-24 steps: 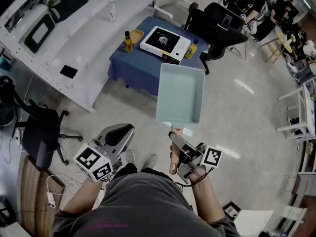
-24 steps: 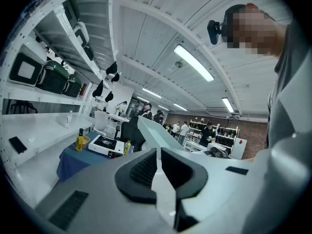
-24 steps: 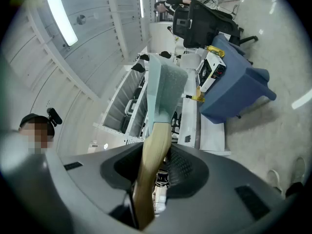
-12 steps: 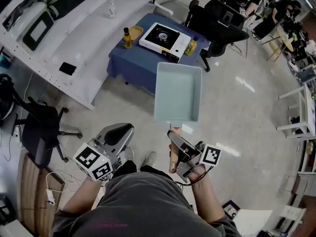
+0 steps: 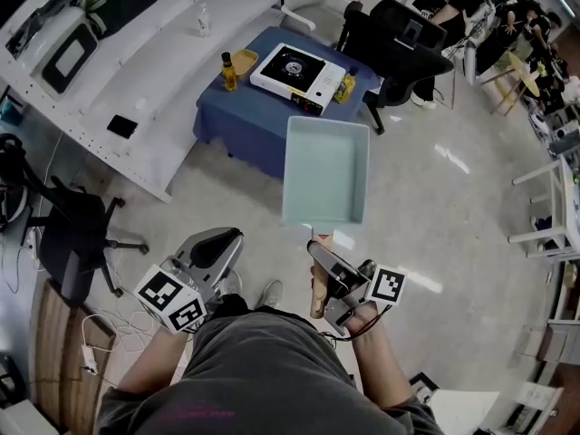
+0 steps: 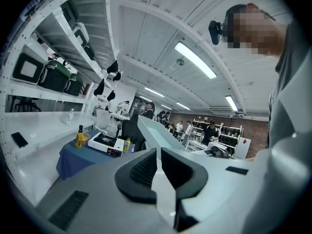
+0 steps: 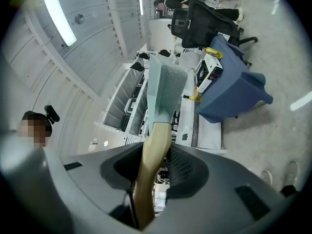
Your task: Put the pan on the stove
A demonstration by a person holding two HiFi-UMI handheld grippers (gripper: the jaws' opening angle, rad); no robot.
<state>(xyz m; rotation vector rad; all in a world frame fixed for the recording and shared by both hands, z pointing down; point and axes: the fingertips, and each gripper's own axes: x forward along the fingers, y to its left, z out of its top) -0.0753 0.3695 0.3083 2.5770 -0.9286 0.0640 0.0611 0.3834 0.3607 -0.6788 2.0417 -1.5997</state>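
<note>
A pale green rectangular pan [image 5: 327,170] with a wooden handle [image 5: 319,293] hangs in the air over the floor, held out in front of me. My right gripper [image 5: 319,270] is shut on that handle; in the right gripper view the handle [image 7: 148,174] runs up between the jaws to the pan [image 7: 165,94]. The white portable stove [image 5: 295,75] sits on a low blue-covered table [image 5: 263,120] beyond the pan; the left gripper view also catches the stove [image 6: 108,143]. My left gripper [image 5: 217,243] hangs at the lower left, its jaws nearly together with nothing between them.
A yellow-capped oil bottle [image 5: 228,71], a yellow bowl [image 5: 244,62] and a small yellow bottle [image 5: 344,86] stand on the table by the stove. A black office chair [image 5: 403,48] stands behind the table, another [image 5: 72,243] at left. A long white shelf [image 5: 136,80] runs along the left.
The table and stove have slid slightly left and up in the head view, while pan and grippers keep the same place in the picture.
</note>
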